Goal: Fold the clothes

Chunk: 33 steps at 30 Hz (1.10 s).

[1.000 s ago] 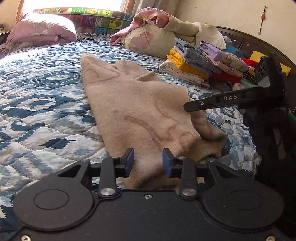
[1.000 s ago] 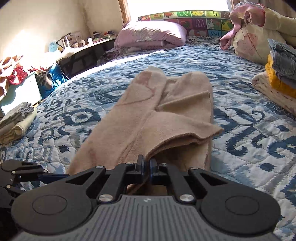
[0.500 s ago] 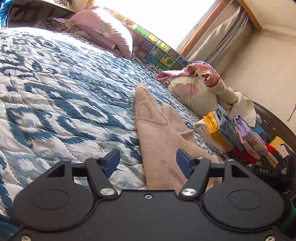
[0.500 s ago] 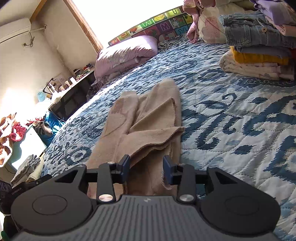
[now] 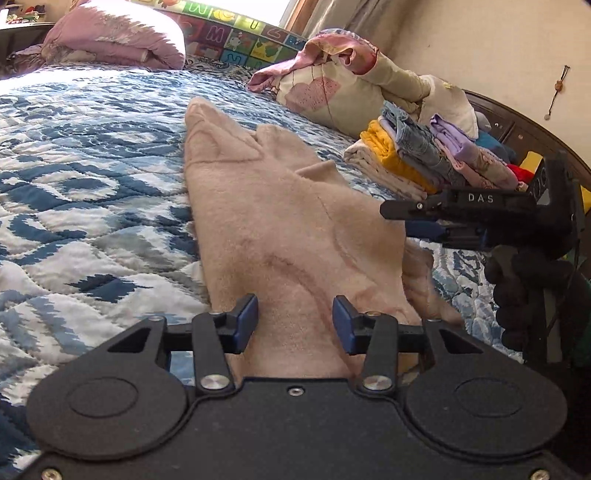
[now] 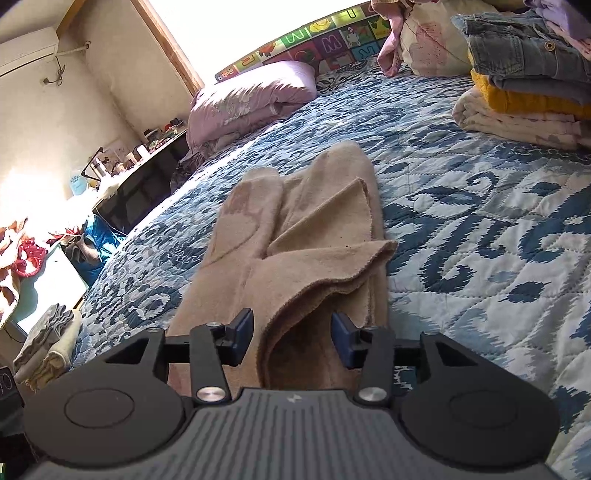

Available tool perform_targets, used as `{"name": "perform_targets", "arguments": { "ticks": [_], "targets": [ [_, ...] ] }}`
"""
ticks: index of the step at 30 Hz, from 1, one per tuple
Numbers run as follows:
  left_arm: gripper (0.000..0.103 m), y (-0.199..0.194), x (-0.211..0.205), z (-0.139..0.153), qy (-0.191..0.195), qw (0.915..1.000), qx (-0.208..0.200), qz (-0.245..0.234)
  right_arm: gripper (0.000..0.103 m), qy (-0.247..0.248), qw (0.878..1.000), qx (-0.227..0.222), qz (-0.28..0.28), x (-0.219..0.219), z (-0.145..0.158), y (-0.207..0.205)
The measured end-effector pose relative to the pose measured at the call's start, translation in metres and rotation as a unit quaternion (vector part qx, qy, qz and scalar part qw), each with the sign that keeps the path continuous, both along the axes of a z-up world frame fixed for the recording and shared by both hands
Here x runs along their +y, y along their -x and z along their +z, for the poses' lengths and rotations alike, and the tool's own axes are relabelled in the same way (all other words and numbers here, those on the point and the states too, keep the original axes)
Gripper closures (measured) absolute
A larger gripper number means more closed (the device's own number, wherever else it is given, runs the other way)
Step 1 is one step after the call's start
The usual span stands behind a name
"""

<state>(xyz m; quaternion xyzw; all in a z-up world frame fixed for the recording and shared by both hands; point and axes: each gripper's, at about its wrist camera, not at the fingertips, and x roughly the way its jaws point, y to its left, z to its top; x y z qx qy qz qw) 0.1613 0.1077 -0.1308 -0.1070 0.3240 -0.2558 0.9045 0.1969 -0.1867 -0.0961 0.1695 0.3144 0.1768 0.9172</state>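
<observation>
Sunlit window (image 6: 258,22) behind the bed's (image 6: 480,206) far edge, cream walls (image 5: 480,44), a cluttered desk (image 6: 140,173) along its side

Open quilt (image 6: 498,236) flanks the tan garment (image 6: 295,251); folded clothes stack (image 6: 524,85) blocks the far right.

garment (image 5: 280,221) tan | quilt (image 5: 81,192) blue-white patterned | pillow (image 5: 110,37) pink
</observation>
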Motion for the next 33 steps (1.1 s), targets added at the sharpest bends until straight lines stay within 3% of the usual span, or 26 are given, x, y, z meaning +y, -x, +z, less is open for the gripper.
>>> {"name": "perform_targets", "arguments": {
  "ticks": [1, 2, 4, 6, 8, 10, 11, 13, 16, 19, 21, 26, 29, 33],
  "targets": [
    [0.06, 0.0, -0.002, -0.001, -0.006, 1.0, 0.002, -0.003, 0.056, 0.009, 1.0, -0.009, 0.001, 0.004, 0.002, 0.0],
    [0.06, -0.001, -0.004, -0.003, -0.012, 0.9999, 0.005, -0.006, 0.066, 0.017, 1.0, -0.018, 0.001, 0.008, 0.003, 0.001],
    [0.06, -0.001, 0.0, -0.003, -0.002, 0.9999, 0.013, -0.009, 0.096, 0.034, 0.999, -0.036, 0.003, 0.015, 0.007, 0.002],
    [0.06, -0.001, 0.002, -0.004, 0.002, 0.9998, 0.017, -0.012, 0.096, 0.051, 0.997, -0.054, 0.004, 0.023, 0.01, 0.003],
    [0.06, 0.0, 0.003, -0.004, -0.001, 0.9998, 0.016, -0.015, 0.096, 0.068, 0.995, -0.072, 0.006, 0.031, 0.013, 0.004],
    [0.06, 0.0, 0.006, -0.003, 0.005, 0.9997, 0.02, -0.016, 0.095, 0.094, 0.995, -0.031, 0.013, 0.032, 0.003, -0.008],
    [0.06, 0.0, 0.008, -0.002, 0.01, 0.9996, 0.021, -0.016, 0.091, 0.089, 0.996, 0.001, 0.013, 0.03, -0.006, -0.016],
    [0.06, 0.0, 0.013, 0.001, 0.026, 0.9994, 0.019, -0.013, 0.089, 0.042, 0.999, 0.009, -0.003, 0.017, -0.009, -0.017],
    [0.06, 0.001, 0.026, 0.009, 0.045, 0.9988, -0.001, 0.02, 0.054, 0.013, 1.0, 0.005, -0.022, 0.008, -0.004, -0.021],
    [0.06, 0.0, 0.036, 0.012, 0.051, 0.9967, -0.011, 0.062, 0.053, -0.004, 0.999, 0.003, -0.036, 0.001, 0.0, -0.025],
    [0.06, 0.001, 0.035, 0.014, 0.049, 0.9967, -0.021, 0.062, 0.058, -0.004, 0.999, 0.001, -0.037, 0.0, 0.003, -0.03],
    [0.058, 0.019, -0.007, 0.023, -0.008, 0.9947, -0.088, -0.053, 0.091, -0.005, 0.999, -0.004, -0.04, -0.004, 0.009, -0.043],
    [0.057, 0.032, -0.039, 0.018, -0.078, 0.9821, -0.123, -0.12, 0.091, 0.0, 0.999, -0.008, -0.036, -0.003, 0.014, -0.047],
    [0.054, 0.042, -0.065, 0.01, -0.146, 0.9646, -0.153, -0.158, 0.091, 0.036, 0.999, -0.003, -0.011, 0.01, 0.016, -0.047]
  ]
}}
